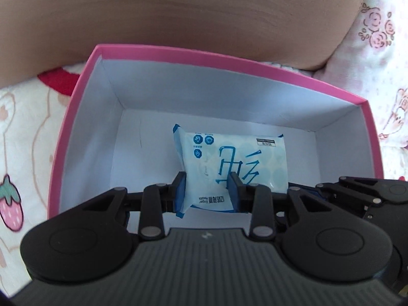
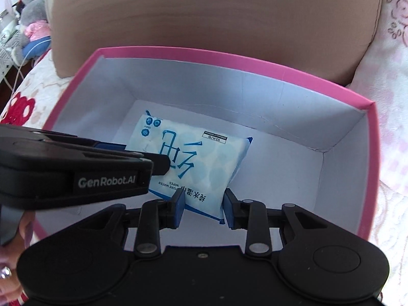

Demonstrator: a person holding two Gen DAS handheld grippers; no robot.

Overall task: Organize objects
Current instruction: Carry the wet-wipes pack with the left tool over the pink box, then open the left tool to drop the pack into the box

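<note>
Behind everything, a broad tan cushion point(image 1: 178, 17), propped on floral bedding point(image 1: 382, 51) printed with roses and strawberries. In the far corner of the right wrist view, a grey plush toy point(image 2: 32, 15), well apart from the work.

On the bedding, just in front of the cushion, a pink box point(image 1: 204, 53): open top, white inside, deep walls, nothing else visible within.

Down inside the box, a pale blue wet-wipes pack point(image 1: 237, 160), held by both tools at once and tilted, near edge up, far end low toward the floor; whether touching the floor, impossible to tell.

Left gripper point(image 1: 207, 191): narrow, blue pads pinching the pack's near left edge. Right gripper point(image 2: 204, 205): equally narrow, clamped on the near right corner by the seam. In the right wrist view, the left tool crossing over from the side, its fingers point(image 2: 158, 164) lying over the pack's printed face.

Judged as a handling matter: light, soft, pillowy; film wrapper likely slick; contents squashy, so sagging between two grips rather than staying flat. Not fragile, tolerant of a drop onto the box floor. Best hold at the crimped end seams or a thin side edge, where film bunches and pads bite; worst on the broad glossy face, prone to slipping. Little force needed.
</note>
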